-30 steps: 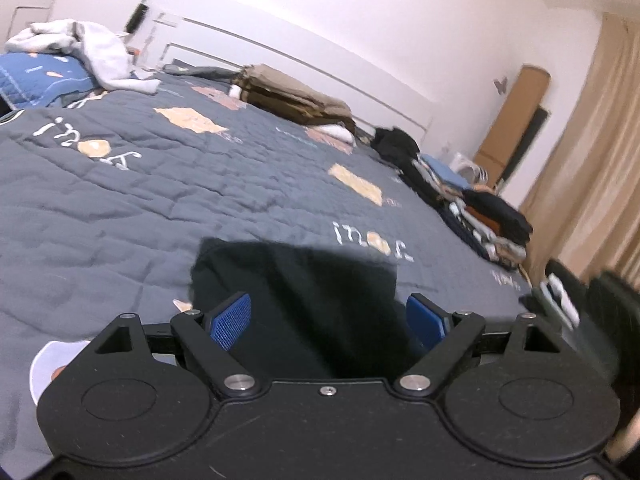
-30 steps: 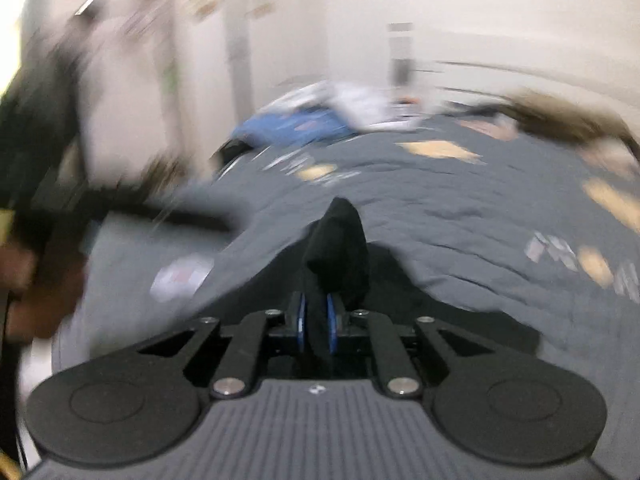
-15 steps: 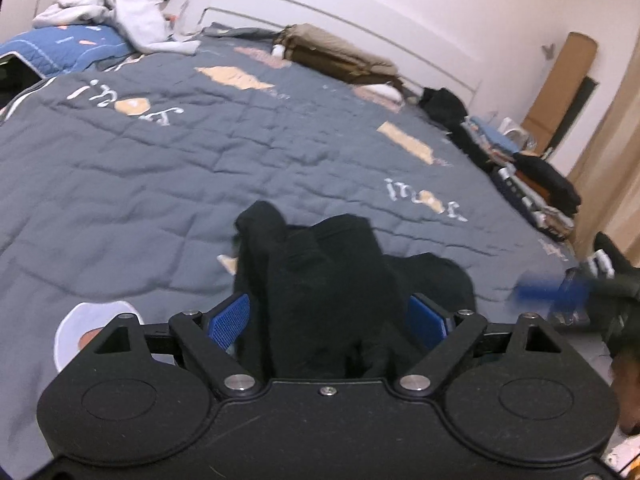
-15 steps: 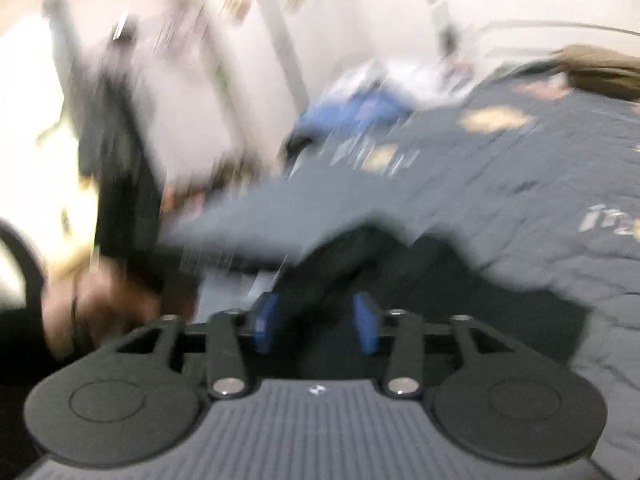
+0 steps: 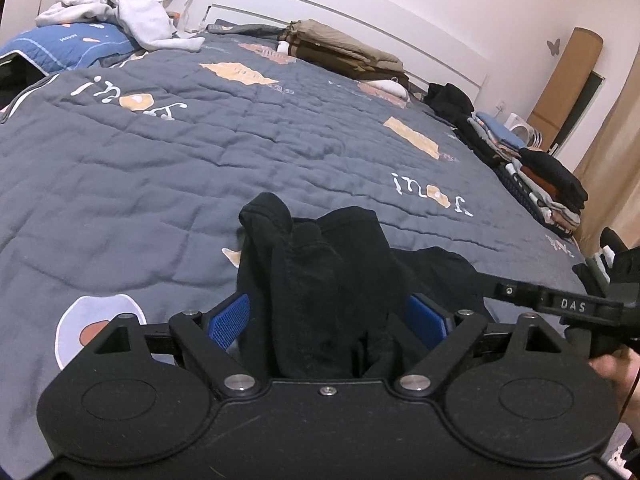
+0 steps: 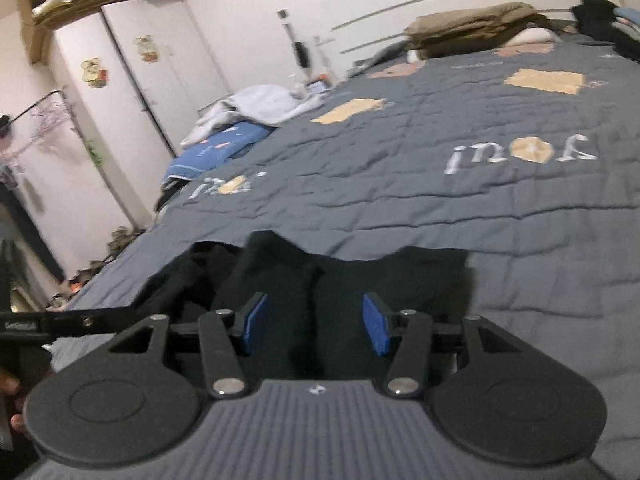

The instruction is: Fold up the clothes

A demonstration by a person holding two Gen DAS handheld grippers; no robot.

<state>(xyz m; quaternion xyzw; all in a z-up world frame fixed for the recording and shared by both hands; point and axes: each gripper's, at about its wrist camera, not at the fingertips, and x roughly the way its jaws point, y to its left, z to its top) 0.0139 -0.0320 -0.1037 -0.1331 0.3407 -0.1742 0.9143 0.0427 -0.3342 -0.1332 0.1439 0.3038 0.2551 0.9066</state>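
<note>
With folded stacks (image 5: 536,176) already lining the bed's far edge, the black garment (image 5: 320,276) lies bunched on the grey quilt (image 5: 200,152), unfolded, between the wide-open left gripper (image 5: 328,316) and the half-open right gripper (image 6: 316,324), gripped by neither.

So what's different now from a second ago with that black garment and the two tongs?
The right tongs, shut on a raised fold of the black garment a second ago, have just been opening; the cloth lies loose between the pads, let go on the quilt. In the left view the garment went from flat to bunched up. The left tongs stayed wide open around it.
</note>
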